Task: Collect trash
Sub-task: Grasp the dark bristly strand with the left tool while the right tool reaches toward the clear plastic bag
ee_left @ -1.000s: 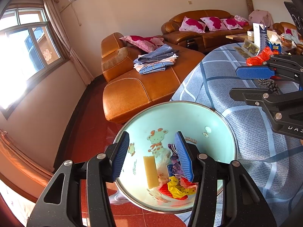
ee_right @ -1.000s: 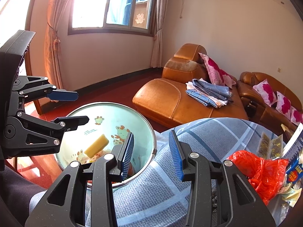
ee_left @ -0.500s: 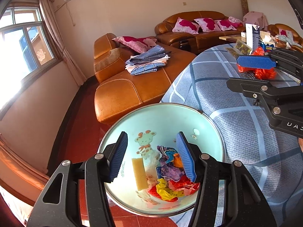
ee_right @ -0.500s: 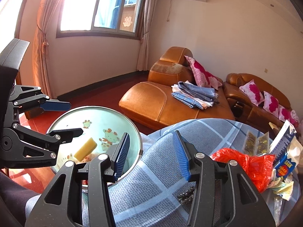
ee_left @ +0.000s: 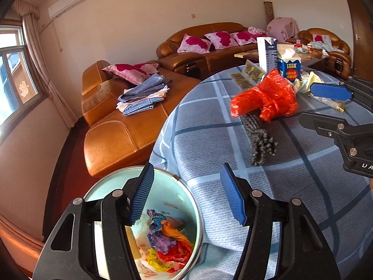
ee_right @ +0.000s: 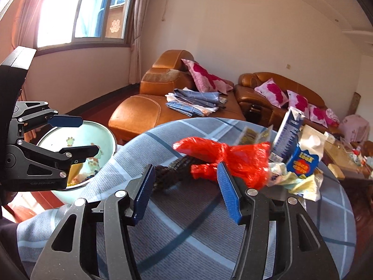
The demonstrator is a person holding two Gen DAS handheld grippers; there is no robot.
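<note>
A pale green basin sits low beside the round table with its checked blue cloth; the left gripper hides part of its crumpled wrappers. That gripper angles down over the table edge, jaws just widened, nothing between them. The right gripper points across the cloth, jaws also just widened and empty, toward a red plastic bag lying over a dark bundle, partly covered and hard to identify. Beyond the bag, a blue carton and crumpled papers crowd the far edge. Bare cloth lies between grippers and bag.
</note>
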